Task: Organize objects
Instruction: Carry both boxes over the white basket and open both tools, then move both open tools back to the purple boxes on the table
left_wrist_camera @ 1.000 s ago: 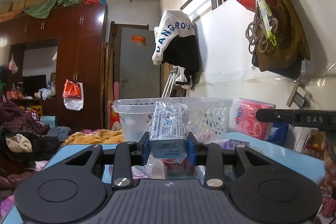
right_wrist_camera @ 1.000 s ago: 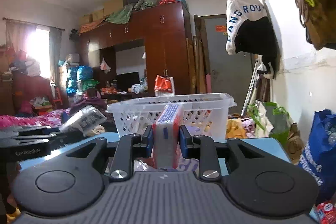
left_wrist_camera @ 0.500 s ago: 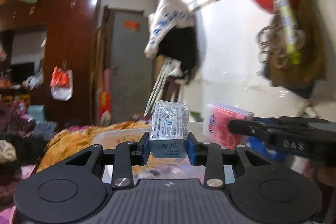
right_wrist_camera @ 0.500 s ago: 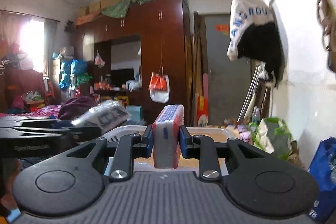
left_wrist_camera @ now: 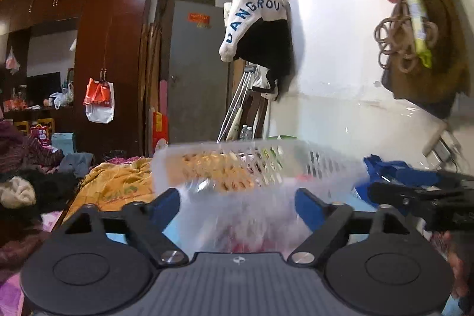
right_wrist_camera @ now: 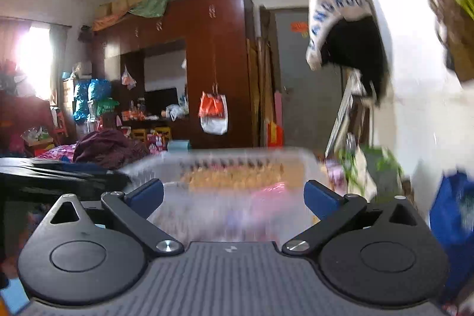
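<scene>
The white basket (left_wrist_camera: 260,165) is looking smeary in both views, so the things lying inside it are too blurry to name. A pink blur (right_wrist_camera: 266,191) is showing in it. The left claw (right_wrist_camera: 59,176) is getting cut off by the right view's edge. The blue bag (right_wrist_camera: 453,224) is also blurring.

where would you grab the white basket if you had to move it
Grip the white basket by its top rim, coming from above with the jaws across the near long wall. The rim is a solid, flat band, while the walls below are open lattice. Both views are blurred, so finer detail cannot be told.
</scene>
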Demonstrator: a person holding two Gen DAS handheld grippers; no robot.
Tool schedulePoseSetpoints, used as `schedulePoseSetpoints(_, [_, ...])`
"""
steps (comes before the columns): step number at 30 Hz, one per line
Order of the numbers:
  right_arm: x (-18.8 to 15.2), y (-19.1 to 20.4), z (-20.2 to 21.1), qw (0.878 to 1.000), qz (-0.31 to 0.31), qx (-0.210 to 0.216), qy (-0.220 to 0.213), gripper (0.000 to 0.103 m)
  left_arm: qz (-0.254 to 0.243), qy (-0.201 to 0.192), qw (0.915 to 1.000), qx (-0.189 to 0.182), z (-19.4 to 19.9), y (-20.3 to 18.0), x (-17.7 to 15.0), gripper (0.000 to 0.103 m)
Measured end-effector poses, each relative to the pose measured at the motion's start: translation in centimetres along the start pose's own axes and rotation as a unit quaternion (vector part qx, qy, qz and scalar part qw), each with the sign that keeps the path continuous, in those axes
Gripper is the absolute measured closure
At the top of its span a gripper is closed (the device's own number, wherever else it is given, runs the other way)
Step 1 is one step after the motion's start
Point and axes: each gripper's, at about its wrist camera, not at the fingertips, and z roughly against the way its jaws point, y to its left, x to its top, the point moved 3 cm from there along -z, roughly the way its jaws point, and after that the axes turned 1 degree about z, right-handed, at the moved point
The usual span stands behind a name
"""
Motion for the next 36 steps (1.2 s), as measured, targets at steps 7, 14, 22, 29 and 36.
schedulePoseSetpoints(7, [-3.2, -0.9, -1.7, 0.993, -0.041, -0.006, 0.109, 0.0, 0.08, 0.066, 0.9946, 0.005, 0.2, 3.8, -4.5, 0.014])
schedulePoseSetpoints(14, [-4.4, -1.7, -2.8, 0.988, -0.084, -0.02, 0.131, 0.032, 0.115, 0.096, 0.9862, 0.071, -1.7, 7.2, -5.3, 0.014])
schedulePoseSetpoints(22, [-4.7, -0.6, -3.5, 0.987, -0.048, -0.029, 0.151, 0.034, 0.065, 0.133, 0.985, 0.088, -2.8, 6.0, -6.2, 0.014])
schedulePoseSetpoints(29, [-4.8, -0.5, -3.4, 0.988, -0.046, -0.024, 0.149, 0.051, 0.047, 0.156, 0.9839, 0.073, -3.4, 5.2, -6.5, 0.014])
schedulePoseSetpoints(36, [-4.3, -0.4, -2.3, 0.993, -0.043, -0.024, 0.105, 0.052, 0.069, 0.165, 0.983, 0.042, -3.5, 6.0, -6.9, 0.065])
